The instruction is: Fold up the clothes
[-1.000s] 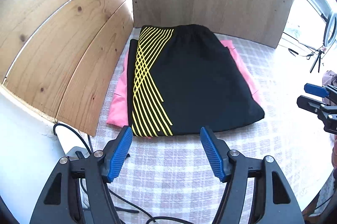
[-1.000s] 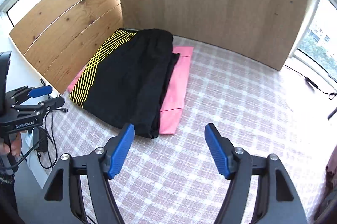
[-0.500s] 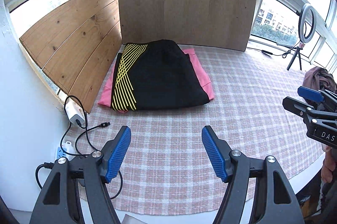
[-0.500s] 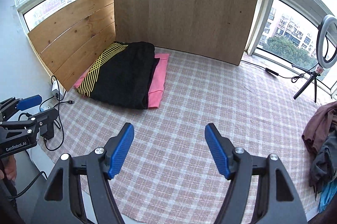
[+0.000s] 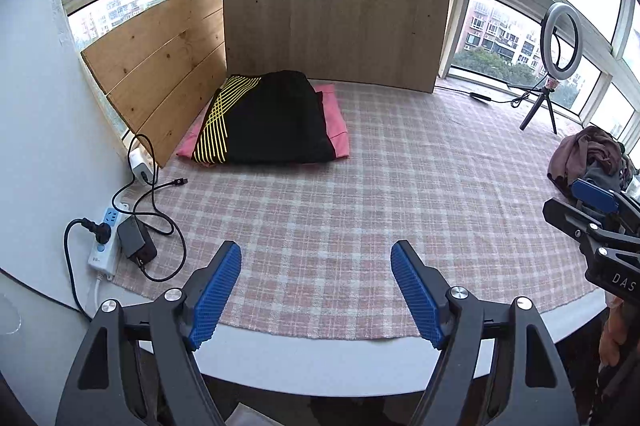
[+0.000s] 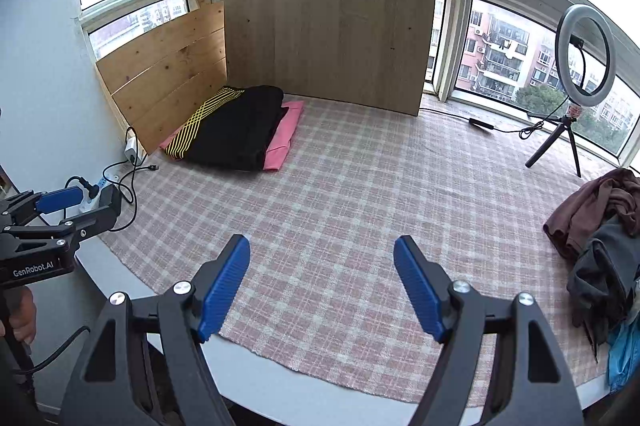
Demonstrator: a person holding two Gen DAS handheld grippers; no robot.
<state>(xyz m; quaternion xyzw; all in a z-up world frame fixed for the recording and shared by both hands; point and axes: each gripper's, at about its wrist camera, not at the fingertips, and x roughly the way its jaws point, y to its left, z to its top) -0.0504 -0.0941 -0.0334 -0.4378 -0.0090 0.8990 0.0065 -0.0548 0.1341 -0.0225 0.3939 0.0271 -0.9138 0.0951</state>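
A folded black garment with yellow stripes (image 5: 272, 120) (image 6: 236, 132) lies on a folded pink garment (image 5: 336, 124) (image 6: 282, 142) in the far left corner of the checked cloth. A heap of unfolded clothes (image 5: 588, 156) (image 6: 596, 234), brown and dark grey, sits at the right edge. My left gripper (image 5: 316, 290) hovers over the near edge of the cloth, far from both piles, its jaws opening with nothing between them. My right gripper (image 6: 322, 284) hangs over the near middle, jaws likewise opening and empty. Each gripper shows at the side of the other's view.
Wooden boards (image 5: 336, 6) stand behind and left of the folded stack. A power strip with plugs and cables (image 5: 106, 242) lies at the left edge of the table (image 5: 320, 362). A ring light on a tripod (image 6: 582, 66) stands at the far right by the windows.
Both grippers have pulled back and up from the folded stack, which now looks small and far. The whole cloth, the windows and the heap at the right have come into view. Both jaws stand slightly wider.
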